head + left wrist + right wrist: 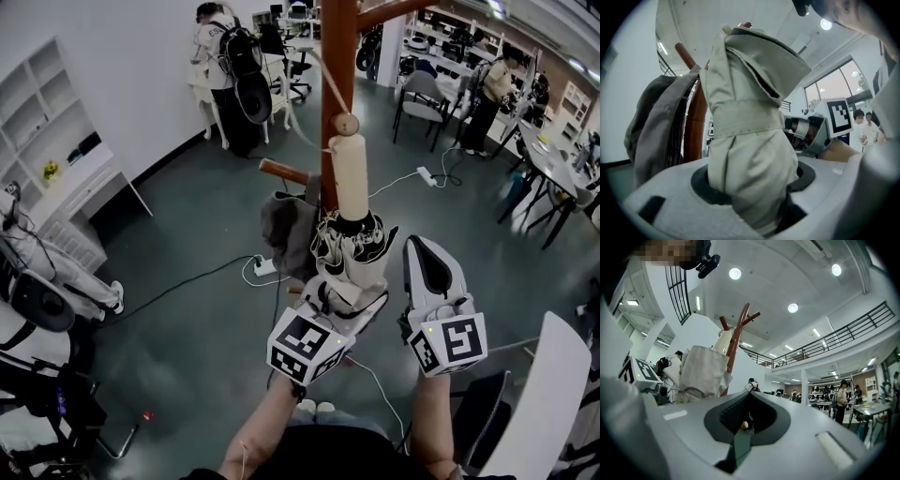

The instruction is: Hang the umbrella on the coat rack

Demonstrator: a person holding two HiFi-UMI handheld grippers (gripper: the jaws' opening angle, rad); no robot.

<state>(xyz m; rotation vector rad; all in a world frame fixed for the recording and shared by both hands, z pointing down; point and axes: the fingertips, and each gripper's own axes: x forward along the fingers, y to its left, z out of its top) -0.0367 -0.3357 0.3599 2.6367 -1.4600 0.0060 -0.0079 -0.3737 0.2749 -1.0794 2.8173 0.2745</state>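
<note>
A folded beige umbrella (354, 246) with a cream handle pointing up stands right in front of the brown coat rack pole (337, 84). My left gripper (352, 292) is shut on its bundled canopy from below; the cloth fills the jaws in the left gripper view (750, 154). A thin pale cord runs up from the handle's top beside the pole. My right gripper (424, 251) hovers just right of the umbrella, jaws together and nothing in them. In the right gripper view the umbrella (703, 371) and the pole (736, 341) lie to the left of that gripper (747, 420).
A grey garment (286, 225) hangs on the rack's left side, close to the umbrella (661, 131). A peg (281, 172) sticks out left. Cables and a power strip (265, 267) lie on the floor. A white chair (544, 403) stands at lower right; people and desks are farther back.
</note>
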